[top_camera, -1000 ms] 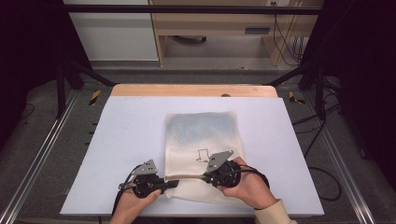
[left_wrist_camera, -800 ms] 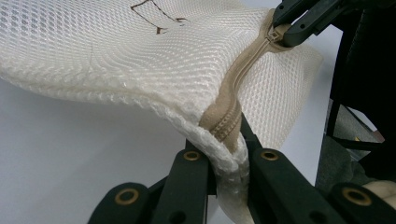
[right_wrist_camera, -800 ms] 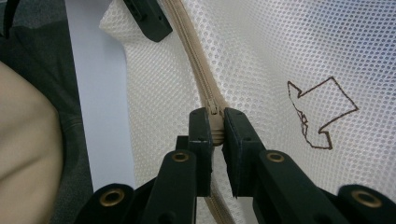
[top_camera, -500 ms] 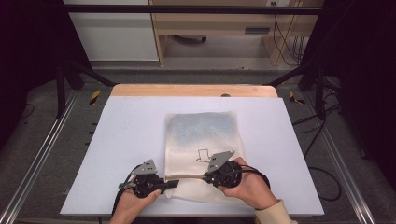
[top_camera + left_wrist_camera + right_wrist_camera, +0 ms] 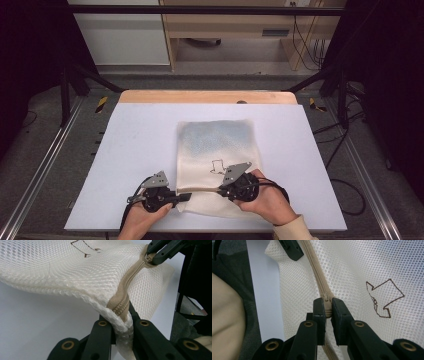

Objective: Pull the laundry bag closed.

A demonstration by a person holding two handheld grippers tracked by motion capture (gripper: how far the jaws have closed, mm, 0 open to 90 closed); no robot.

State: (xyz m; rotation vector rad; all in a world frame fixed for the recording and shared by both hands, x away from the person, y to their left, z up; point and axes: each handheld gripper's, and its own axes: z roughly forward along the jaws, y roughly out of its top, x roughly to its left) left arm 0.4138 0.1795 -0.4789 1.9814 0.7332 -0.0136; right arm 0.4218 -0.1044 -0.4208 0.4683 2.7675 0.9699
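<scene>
Looking down from the high view, the mesh bag (image 5: 216, 160) lies flat on the bench (image 5: 125, 150), its near edge lifted slightly between the two tools. The left gripper (image 5: 186, 197) pinches the bag's near-left corner, and the right gripper (image 5: 220, 190) sits a little further along the same edge, on the zipper. With both anchors so close together, a hard pull would likely drag the whole bag across the bench rather than run the zipper.

In the left gripper view, the fingers (image 5: 100, 337) are closed on the bag's corner, right where the zipper (image 5: 125, 293) ends. The bite covers a rolled hem of soft mesh; it could slide out under tension.

In the right gripper view, the fingers (image 5: 320, 312) are clamped on the zipper pull (image 5: 327, 306), with the tape running away beyond the fingers toward the other tool. The hold is narrow, so an off-line tug could jam the slider or pop the pull free.
</scene>
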